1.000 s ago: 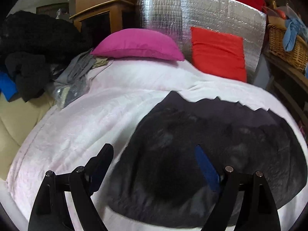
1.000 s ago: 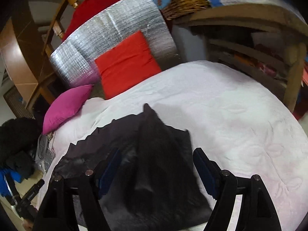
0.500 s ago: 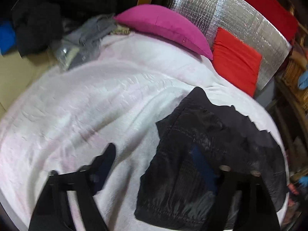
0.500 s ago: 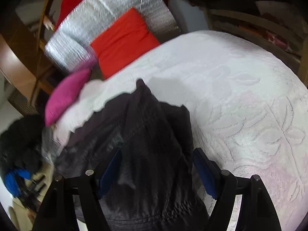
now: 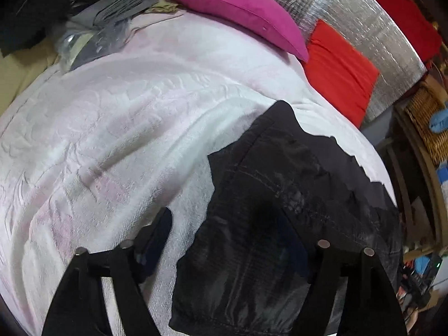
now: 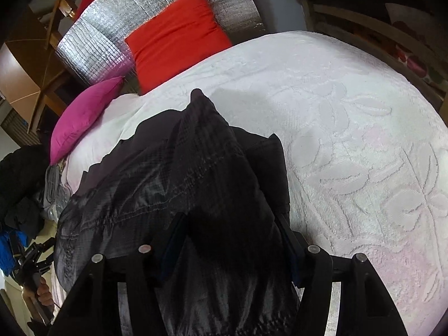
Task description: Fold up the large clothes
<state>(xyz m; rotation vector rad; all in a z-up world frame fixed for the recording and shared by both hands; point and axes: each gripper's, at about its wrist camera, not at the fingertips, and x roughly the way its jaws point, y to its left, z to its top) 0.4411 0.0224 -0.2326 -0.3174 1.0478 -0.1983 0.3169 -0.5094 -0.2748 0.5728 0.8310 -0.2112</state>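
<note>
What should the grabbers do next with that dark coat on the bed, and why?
Probably finish the pinch. The right gripper already has a bunched ridge of the dark jacket between its closing jaws. The left gripper straddles the jacket's near edge, one finger over the white bedspread, so it likely needs to close on that edge too before anything can be lifted and folded.

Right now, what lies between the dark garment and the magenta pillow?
Only bare pale bedspread separates the dark garment from the magenta pillow; nothing sits on that stretch, as the left wrist view shows.
</note>
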